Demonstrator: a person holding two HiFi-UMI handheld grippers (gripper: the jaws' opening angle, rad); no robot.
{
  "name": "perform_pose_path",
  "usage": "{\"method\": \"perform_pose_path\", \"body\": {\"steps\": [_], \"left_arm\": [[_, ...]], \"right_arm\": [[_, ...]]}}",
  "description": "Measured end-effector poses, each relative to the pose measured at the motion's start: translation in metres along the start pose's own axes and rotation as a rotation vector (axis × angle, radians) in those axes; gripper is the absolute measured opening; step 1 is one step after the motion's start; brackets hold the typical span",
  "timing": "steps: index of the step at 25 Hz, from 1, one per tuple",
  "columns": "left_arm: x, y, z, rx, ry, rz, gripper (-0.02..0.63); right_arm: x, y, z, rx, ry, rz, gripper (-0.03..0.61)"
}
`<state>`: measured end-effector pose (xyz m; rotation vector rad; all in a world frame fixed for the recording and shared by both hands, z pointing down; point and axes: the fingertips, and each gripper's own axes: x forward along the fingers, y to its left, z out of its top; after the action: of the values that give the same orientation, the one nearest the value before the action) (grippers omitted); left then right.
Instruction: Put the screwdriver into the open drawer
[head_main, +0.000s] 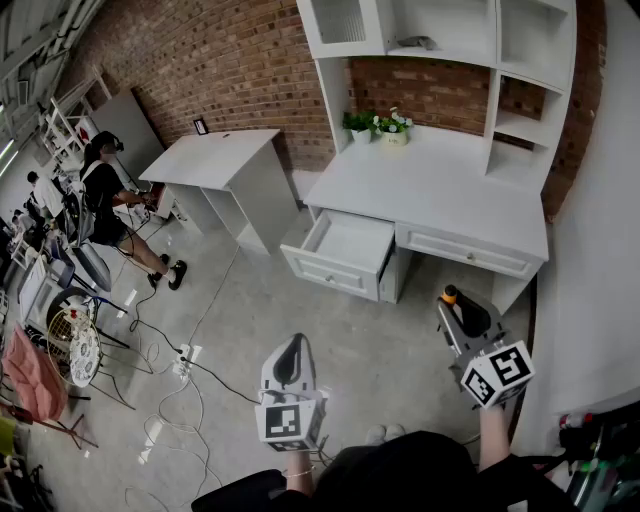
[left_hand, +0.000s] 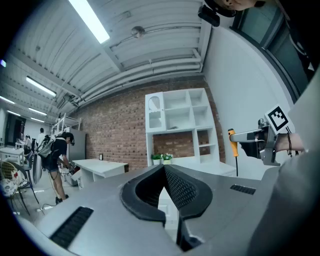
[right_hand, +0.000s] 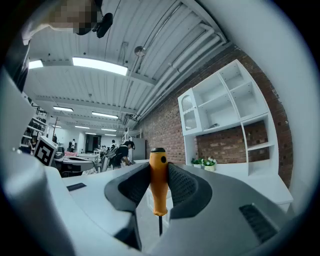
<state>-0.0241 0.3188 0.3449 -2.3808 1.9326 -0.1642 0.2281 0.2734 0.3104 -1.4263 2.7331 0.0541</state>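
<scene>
The screwdriver (right_hand: 158, 180) has an orange handle and stands upright between the pads of my right gripper (right_hand: 159, 167), its thin shaft pointing down. The right gripper (head_main: 455, 303) is shut on it, held level above the floor in front of the right end of the white desk (head_main: 430, 195). The open drawer (head_main: 345, 242) juts out of the desk's left side, ahead and to the left of that gripper. My left gripper (head_main: 296, 345) hangs lower left, its jaws (left_hand: 164, 169) shut with nothing between them. From the left gripper view the screwdriver (left_hand: 232, 144) shows at the right.
A hutch of white shelves (head_main: 440, 40) rises over the desk, with small potted plants (head_main: 378, 125) at the back. A second white table (head_main: 215, 155) stands to the left. A person (head_main: 105, 200) stands at far left, and cables (head_main: 190, 370) trail across the floor. A white wall (head_main: 600, 250) runs along the right.
</scene>
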Motion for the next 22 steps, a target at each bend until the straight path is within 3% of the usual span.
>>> {"method": "perform_pose_path", "body": {"steps": [22], "left_arm": [[0.024, -0.008, -0.004, -0.009, 0.042, 0.044, 0.009]], "right_arm": [[0.028, -0.032, -0.002, 0.022, 0.000, 0.043, 0.115]]}}
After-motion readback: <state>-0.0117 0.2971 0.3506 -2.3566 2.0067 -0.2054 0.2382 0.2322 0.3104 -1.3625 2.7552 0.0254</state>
